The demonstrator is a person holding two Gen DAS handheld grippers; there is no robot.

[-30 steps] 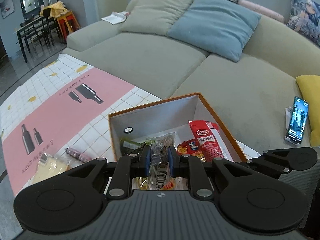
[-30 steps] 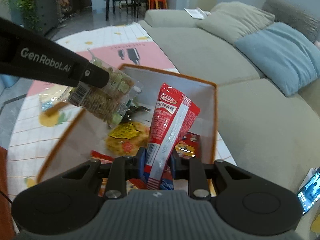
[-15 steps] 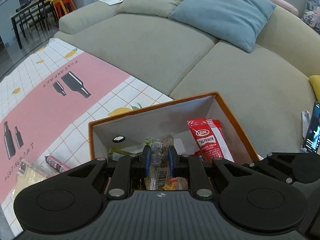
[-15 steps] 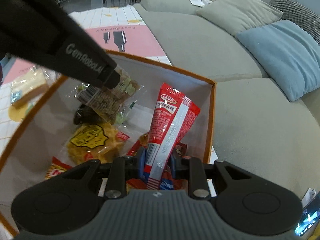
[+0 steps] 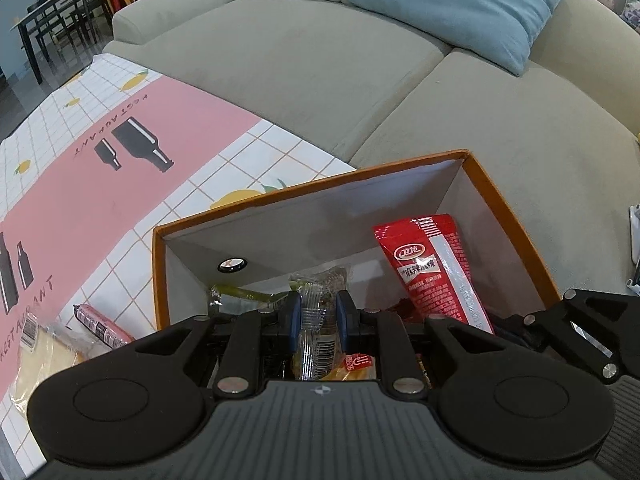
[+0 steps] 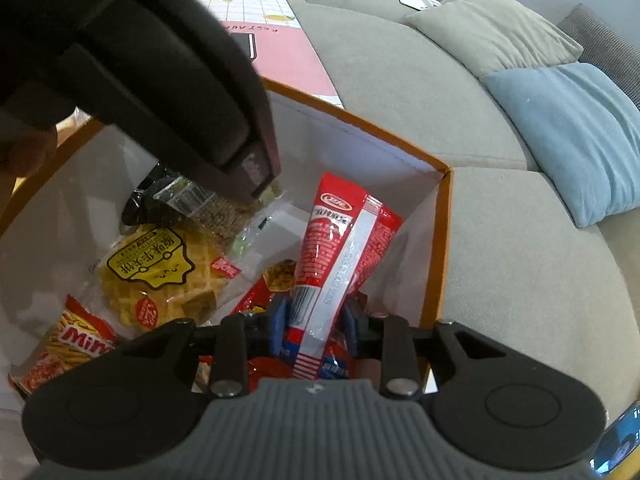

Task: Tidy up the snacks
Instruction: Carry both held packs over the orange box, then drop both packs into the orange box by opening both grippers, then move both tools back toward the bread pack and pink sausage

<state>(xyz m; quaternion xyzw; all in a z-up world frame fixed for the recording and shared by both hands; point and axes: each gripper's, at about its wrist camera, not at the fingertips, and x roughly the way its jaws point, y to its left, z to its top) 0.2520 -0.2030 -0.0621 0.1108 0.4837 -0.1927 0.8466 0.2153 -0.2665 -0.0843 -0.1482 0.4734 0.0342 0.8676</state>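
Observation:
An orange-rimmed white box point(image 5: 500, 196) stands on the table by the sofa; it also shows in the right wrist view point(image 6: 442, 236). My left gripper point(image 5: 318, 318) is shut on a clear-wrapped snack packet point(image 5: 314, 322) and holds it low inside the box. My right gripper point(image 6: 314, 320) is shut on a red snack packet point(image 6: 340, 248), also inside the box; that packet shows in the left wrist view point(image 5: 436, 272). A yellow waffle packet point(image 6: 156, 272) and a red stick-snack bag point(image 6: 64, 348) lie on the box floor.
A pink sausage stick point(image 5: 100, 326) and a yellow cake packet point(image 5: 44, 354) lie on the tablecloth point(image 5: 120, 160) left of the box. The grey sofa point(image 5: 440, 120) with a blue cushion point(image 5: 460, 4) runs behind. A phone point(image 6: 618, 436) stands at the right.
Both grippers have come down into the box with their packets. The left gripper now reaches deep inside, close over the snacks on the floor.

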